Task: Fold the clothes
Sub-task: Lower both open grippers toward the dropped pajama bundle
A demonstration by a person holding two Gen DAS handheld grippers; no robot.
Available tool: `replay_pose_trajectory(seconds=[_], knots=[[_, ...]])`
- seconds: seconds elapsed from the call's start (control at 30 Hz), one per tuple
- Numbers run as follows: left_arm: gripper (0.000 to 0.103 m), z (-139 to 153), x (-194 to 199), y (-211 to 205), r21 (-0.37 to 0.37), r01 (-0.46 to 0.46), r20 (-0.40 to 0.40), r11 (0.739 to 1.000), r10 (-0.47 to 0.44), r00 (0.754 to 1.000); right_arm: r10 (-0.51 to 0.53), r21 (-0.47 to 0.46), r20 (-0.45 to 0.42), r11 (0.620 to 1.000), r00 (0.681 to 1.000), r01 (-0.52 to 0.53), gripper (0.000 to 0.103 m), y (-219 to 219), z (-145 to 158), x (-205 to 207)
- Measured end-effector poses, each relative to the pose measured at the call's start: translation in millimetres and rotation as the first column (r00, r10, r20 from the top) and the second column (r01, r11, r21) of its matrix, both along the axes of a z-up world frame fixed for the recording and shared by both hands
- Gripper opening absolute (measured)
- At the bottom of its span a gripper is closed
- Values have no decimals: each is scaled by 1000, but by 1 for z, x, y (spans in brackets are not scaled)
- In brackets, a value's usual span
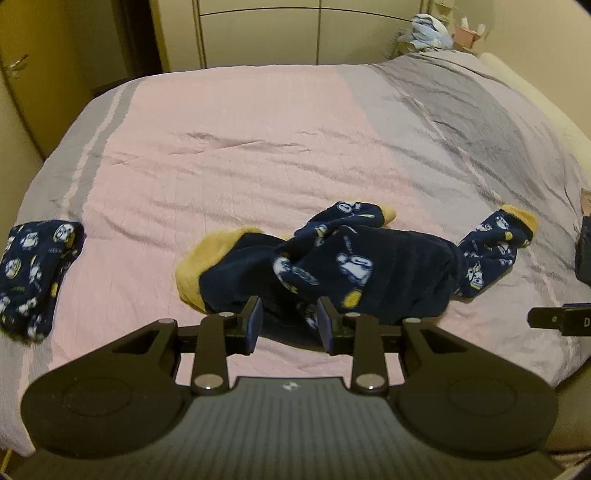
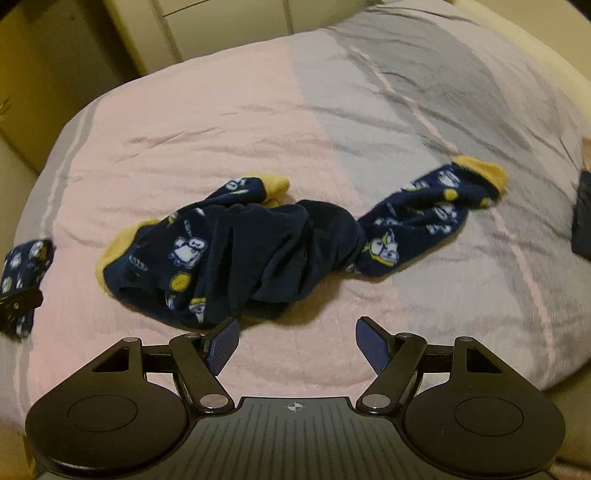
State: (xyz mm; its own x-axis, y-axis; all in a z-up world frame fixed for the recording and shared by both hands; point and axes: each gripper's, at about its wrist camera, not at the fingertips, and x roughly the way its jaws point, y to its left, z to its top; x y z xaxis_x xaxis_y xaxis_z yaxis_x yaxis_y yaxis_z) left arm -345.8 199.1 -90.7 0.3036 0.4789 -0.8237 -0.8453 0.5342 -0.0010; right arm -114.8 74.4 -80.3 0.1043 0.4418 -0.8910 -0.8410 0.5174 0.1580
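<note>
A crumpled navy fleece garment (image 1: 369,266) (image 2: 258,251) with white cartoon prints and yellow cuffs lies in a heap on the bed's near half. One sleeve (image 1: 495,251) (image 2: 424,218) trails off to the right. My left gripper (image 1: 290,325) hovers at the heap's near edge. Its jaws stand apart, dark cloth shows in the gap, and the pads do not press on it. My right gripper (image 2: 295,343) is wide open over bare cover, just short of the heap. A folded piece of the same print (image 1: 33,273) (image 2: 26,266) lies at the far left.
The bed cover (image 1: 221,147) (image 2: 221,110) is pink in the middle and grey at both sides. A dark object (image 1: 583,254) (image 2: 581,221) sits at the right edge. Pale blue clothes (image 1: 428,31) are piled beyond the bed's far right corner. Wardrobe doors (image 1: 258,33) stand behind.
</note>
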Motion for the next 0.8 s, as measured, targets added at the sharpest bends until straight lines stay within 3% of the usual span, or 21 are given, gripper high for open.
replay_pose_trajectory(seconds=[0.37, 0.6, 0.8], knots=[[29, -36, -37, 59, -85, 58, -15, 995, -59, 998, -215, -84, -12, 973, 977, 213, 73, -3, -23, -28], [29, -60, -42, 86, -139, 50, -23, 989, -54, 998, -254, -122, -48, 961, 966, 246, 73, 14, -50, -36], [29, -80, -39, 99, -193, 22, -26, 981, -27, 999, -262, -121, -108, 961, 959, 249, 73, 56, -72, -28]])
